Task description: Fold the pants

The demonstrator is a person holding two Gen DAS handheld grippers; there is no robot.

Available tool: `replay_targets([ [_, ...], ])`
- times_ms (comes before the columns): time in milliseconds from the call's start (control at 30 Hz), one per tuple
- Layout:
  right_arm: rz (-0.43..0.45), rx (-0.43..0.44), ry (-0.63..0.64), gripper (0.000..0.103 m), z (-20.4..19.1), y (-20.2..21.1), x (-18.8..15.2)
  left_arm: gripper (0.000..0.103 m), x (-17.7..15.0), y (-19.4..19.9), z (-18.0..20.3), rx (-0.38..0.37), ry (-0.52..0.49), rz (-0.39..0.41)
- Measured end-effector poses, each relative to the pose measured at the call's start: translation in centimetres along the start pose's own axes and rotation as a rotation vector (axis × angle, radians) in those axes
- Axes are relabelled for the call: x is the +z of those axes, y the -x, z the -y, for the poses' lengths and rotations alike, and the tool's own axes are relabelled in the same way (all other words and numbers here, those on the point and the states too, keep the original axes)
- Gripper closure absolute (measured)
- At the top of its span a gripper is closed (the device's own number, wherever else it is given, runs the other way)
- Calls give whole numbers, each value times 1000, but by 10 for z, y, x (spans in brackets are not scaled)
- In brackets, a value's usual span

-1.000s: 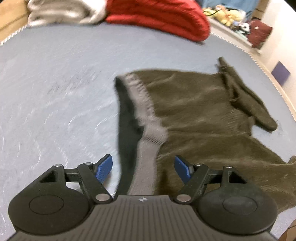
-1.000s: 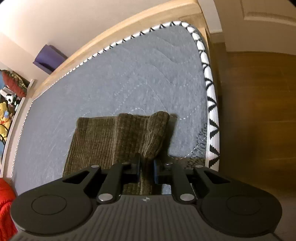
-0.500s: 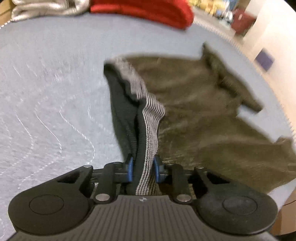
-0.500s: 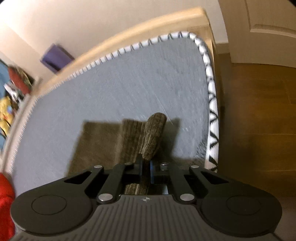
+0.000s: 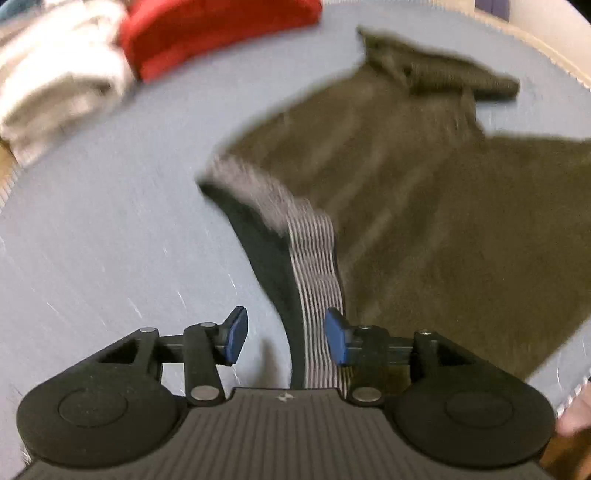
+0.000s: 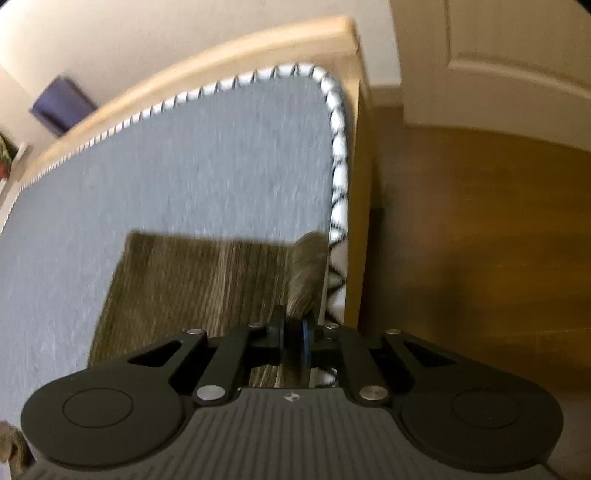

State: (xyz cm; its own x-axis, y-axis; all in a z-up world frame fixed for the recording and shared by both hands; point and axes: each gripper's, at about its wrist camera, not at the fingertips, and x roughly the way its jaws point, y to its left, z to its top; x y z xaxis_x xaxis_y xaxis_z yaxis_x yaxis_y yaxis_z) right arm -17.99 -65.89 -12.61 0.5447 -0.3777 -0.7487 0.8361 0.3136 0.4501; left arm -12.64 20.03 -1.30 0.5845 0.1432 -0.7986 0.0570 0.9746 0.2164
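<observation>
Olive-brown corduroy pants (image 5: 424, 206) lie spread on a grey-blue mattress (image 5: 92, 221). Their striped grey waistband (image 5: 314, 251) rises up between the blue pads of my left gripper (image 5: 284, 332). Those jaws are opening, and the left pad stands clear of the cloth. In the right wrist view a pant leg (image 6: 192, 280) lies flat, and its end (image 6: 306, 266) stands up from my right gripper (image 6: 294, 341). The right jaws are narrow and starting to open, with the cloth still pinched between the pads.
Folded red cloth (image 5: 207, 33) and pale cloth (image 5: 62, 74) sit at the far side of the mattress. The zigzag-trimmed mattress edge (image 6: 338, 147) and wooden bed frame run close on the right, with wooden floor (image 6: 480, 240) beyond. A hand (image 5: 576, 417) shows at the lower right.
The left gripper closed on the waistband, then spread apart again while rolling and shifting. The right gripper lifted the leg end and carried it toward the mattress's trimmed edge.
</observation>
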Motion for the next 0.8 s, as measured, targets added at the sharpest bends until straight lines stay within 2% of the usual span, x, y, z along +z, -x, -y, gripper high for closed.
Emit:
replay_targets([
  [33,44,-18,12,87,-3,6,1,50,4,6,1,-31,10,34],
  [100,133,-50,43,75,-13,19,2,49,12,14,10,-142,31,79],
  [133,165,-37,54,73,-16,23,3,49,14,14,19,-191,25,83],
  [233,238,40,126,70,-36,38,-4,48,13,8,45,-272,-28,63],
  [300,261,102,193,62,-52,43,-11,48,9,-5,59,-301,-43,29],
  [367,218,187,269,51,-64,39,-21,49,2,-29,65,-291,-49,-65],
  [400,156,231,306,46,-71,32,-25,47,1,-46,72,-264,-58,-126],
  [467,-18,269,399,44,-84,7,-39,45,0,-49,73,-255,-72,-121],
  [533,-176,192,490,44,-92,-21,-56,45,6,-42,71,-257,-48,-96],
  [567,-199,158,515,44,-92,-31,-64,44,10,-37,70,-271,-35,-74],
  [633,-150,148,586,40,-101,-29,-69,40,19,-34,72,-305,-13,-50],
  [700,-141,145,577,39,-104,-28,-70,37,23,-46,77,-302,-16,-86],
  [767,-132,144,551,39,-107,-27,-72,37,24,-61,91,-268,-57,-139],
  [800,-116,147,546,40,-110,-24,-74,37,28,-61,96,-251,-69,-139],
])
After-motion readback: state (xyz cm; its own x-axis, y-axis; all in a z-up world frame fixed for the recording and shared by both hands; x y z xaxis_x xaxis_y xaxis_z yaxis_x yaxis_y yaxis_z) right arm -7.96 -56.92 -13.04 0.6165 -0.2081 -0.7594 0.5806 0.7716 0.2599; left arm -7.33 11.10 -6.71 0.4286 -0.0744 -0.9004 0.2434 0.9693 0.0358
